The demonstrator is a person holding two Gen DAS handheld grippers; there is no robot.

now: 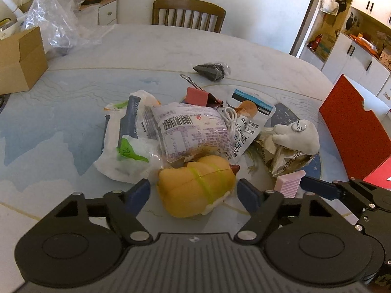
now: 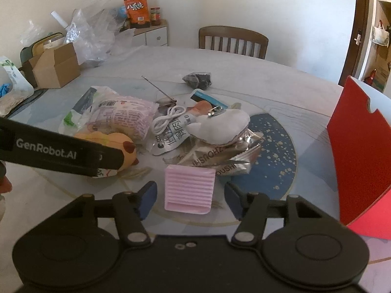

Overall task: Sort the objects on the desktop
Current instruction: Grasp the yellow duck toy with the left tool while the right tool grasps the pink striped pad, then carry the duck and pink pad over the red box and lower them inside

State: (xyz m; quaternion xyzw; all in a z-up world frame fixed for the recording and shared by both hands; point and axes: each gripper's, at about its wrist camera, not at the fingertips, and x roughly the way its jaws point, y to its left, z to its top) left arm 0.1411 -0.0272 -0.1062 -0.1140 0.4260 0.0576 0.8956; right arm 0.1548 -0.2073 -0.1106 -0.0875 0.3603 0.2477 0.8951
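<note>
A yellow plush toy (image 1: pixel 195 190) with a green band lies at the near edge of a pile on the table. My left gripper (image 1: pixel 193 194) straddles it, and a thin gap shows beside the left pad (image 1: pixel 138 195), so it is open. A pink ribbed block (image 2: pixel 189 190) stands between the pads of my right gripper (image 2: pixel 190 200), which is also open, with gaps on both sides. In the left wrist view the pink block (image 1: pixel 289 185) and a finger of the right gripper show at the right. The left gripper's arm (image 2: pixel 61 151) crosses the right wrist view.
The pile holds a barcoded snack pack (image 1: pixel 185 131), a white bag (image 1: pixel 122 141), a white plush (image 1: pixel 300 136), foil packets (image 1: pixel 288 161), a white cable (image 1: pixel 229 117) and a pink binder clip (image 1: pixel 198 96). A red box (image 1: pixel 354 127) stands right, a cardboard box (image 1: pixel 19 63) left, a chair (image 1: pixel 188 14) behind.
</note>
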